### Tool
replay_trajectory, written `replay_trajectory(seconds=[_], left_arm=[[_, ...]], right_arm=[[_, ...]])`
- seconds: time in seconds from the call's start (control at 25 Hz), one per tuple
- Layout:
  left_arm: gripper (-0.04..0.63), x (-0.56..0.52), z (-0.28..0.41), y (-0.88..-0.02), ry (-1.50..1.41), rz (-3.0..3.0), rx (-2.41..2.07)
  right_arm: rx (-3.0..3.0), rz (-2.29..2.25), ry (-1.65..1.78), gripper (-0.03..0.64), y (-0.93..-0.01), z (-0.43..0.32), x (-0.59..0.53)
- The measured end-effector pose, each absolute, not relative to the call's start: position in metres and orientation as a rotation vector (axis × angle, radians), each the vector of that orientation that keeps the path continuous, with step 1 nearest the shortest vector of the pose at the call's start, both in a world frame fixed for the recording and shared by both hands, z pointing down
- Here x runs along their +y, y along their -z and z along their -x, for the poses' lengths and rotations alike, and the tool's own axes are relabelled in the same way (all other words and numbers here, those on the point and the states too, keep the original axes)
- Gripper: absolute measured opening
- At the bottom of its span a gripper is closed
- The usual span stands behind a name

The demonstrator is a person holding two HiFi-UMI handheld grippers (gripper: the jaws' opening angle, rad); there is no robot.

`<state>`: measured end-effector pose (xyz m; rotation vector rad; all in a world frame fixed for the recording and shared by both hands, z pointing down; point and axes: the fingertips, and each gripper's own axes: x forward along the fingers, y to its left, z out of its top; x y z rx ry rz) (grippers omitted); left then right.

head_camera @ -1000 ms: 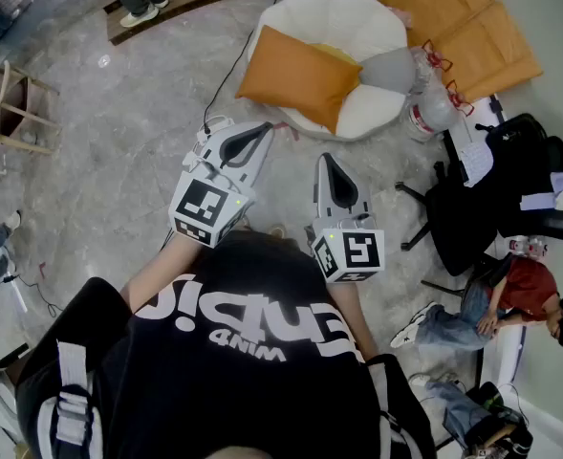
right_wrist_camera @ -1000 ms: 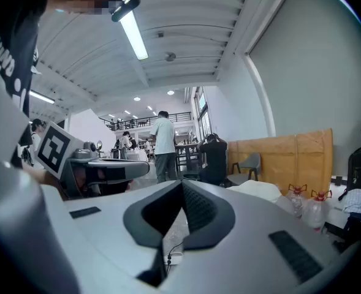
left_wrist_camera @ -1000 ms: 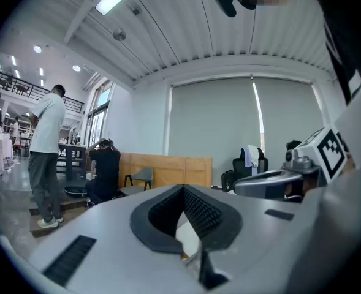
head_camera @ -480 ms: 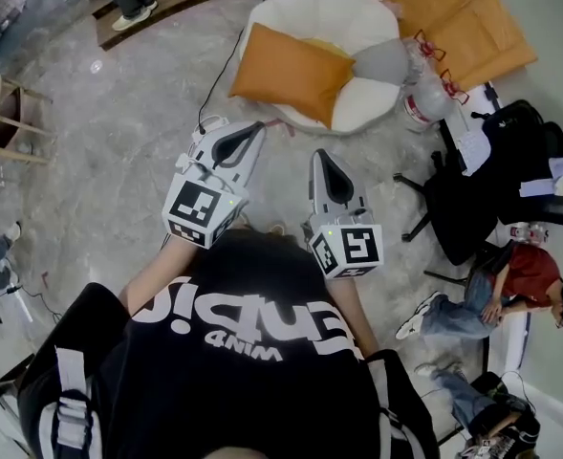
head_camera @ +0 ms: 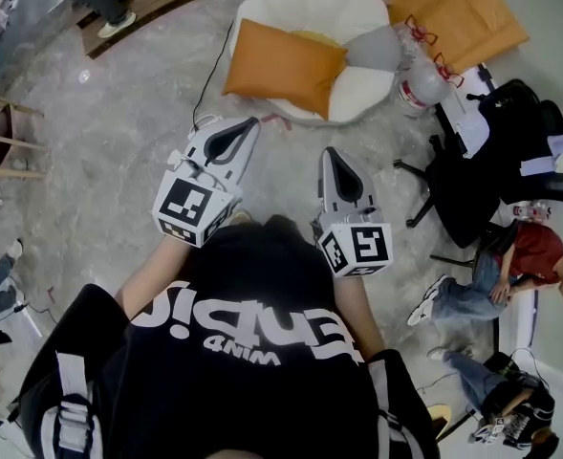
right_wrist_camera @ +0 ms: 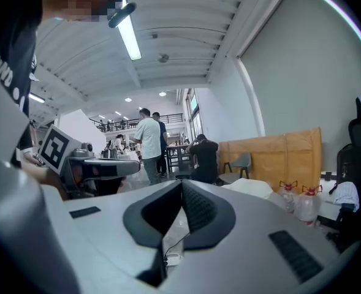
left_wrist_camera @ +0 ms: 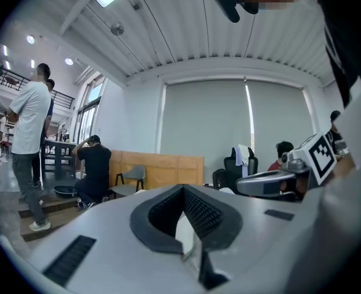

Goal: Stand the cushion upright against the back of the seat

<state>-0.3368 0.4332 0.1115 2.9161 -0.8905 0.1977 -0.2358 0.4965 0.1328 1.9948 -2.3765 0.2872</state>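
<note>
Over floor, short of round white seat (head_camera: 300, 3): left gripper (head_camera: 251, 124), right gripper (head_camera: 331, 154) hovering, jaws pressed together, empty. Likely approaching orange cushion (head_camera: 283, 65); next needing opening, gripping edge.

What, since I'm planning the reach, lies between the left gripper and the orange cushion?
In the head view, only a narrow strip of grey floor separates the left gripper from the orange cushion; a black cable runs alongside.

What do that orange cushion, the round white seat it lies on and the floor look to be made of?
Orange cushion: likely matte woven fabric over soft filling; it looks plump, no shine.
White seat: probably padded cloth or plush, with puffy, lobed sections.
Floor: seems polished stone or marble-look tile, grey veining and a light glint.
</note>
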Motion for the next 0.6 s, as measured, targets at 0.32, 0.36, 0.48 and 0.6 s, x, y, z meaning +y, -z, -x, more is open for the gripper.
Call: replay_trajectory(seconds=[0.32, 0.36, 0.48, 0.6], left_arm=[[0.006, 0.429, 0.341, -0.121, -0.219, -2.931, -0.827], [0.006, 0.427, 0.34, -0.122, -0.22, -2.934, -0.819], [0.006, 0.423, 0.339, -0.124, -0.225, -2.938, -0.81], [0.006, 0.415, 0.342, -0.126, -0.234, -2.941, -0.818]], right_arm=[[-2.265, -2.122, -0.285, 0.023, -0.136, 0.21, 0.506], [-2.257, -2.134, -0.288, 0.023, -0.136, 0.207, 0.505], [-2.243, -2.171, -0.312, 0.023, -0.14, 0.2, 0.5], [-2.24, -2.181, -0.316, 0.023, -0.142, 0.198, 0.493]])
